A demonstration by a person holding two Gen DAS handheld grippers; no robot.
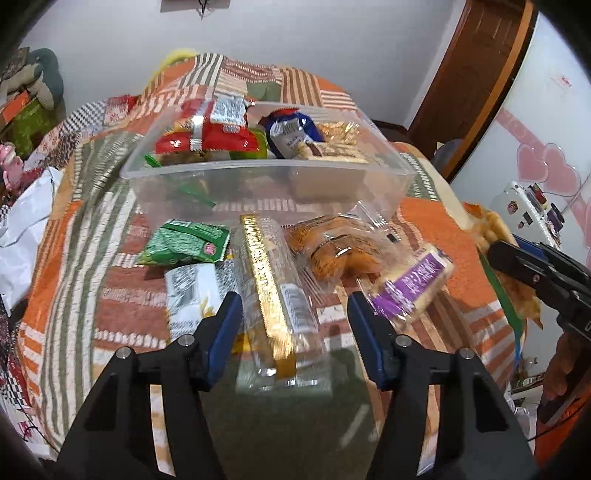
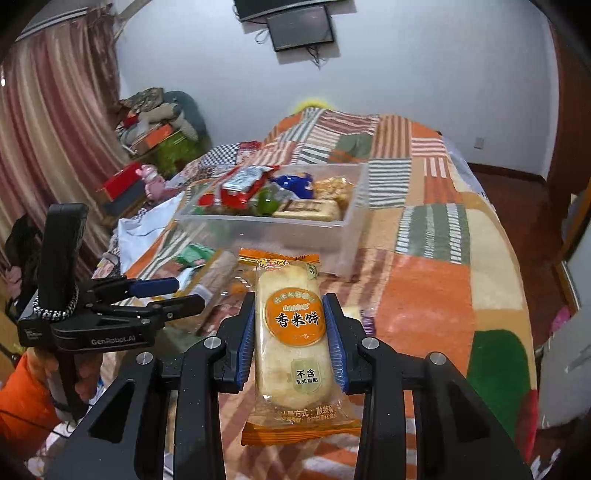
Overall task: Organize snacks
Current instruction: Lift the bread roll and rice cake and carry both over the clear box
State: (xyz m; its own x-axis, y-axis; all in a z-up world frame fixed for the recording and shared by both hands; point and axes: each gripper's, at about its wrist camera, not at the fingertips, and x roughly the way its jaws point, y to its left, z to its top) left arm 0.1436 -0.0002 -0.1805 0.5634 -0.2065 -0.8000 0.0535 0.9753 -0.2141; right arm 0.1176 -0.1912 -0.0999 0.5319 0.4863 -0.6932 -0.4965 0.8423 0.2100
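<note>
Right gripper (image 2: pixel 291 332) clamps rice cracker pack (image 2: pixel 291 347) lengthwise, raised for drop into clear bin (image 2: pixel 280 229). Left gripper (image 1: pixel 295 306) wide, straddling gold-strip packet (image 1: pixel 273 288) on bed (image 2: pixel 436 295).

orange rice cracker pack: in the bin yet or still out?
Out. Right claw is shut on the rice cracker pack, short of the clear bin.

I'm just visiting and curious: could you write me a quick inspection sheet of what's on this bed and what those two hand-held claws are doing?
Surface: patchwork bedspread, orange, green and striped.
Job's things: clear plastic bin partly filled with snacks; green packet, gold-strip packet, purple-label packet loose in front of it.
Clutter: white bag at the bed's left edge.
Grippers: left gripper open over the gold-strip packet; right gripper shut on rice cracker packet.
Cables: dangling below wall screen.
Surroundings: curtain, wooden door.
</note>
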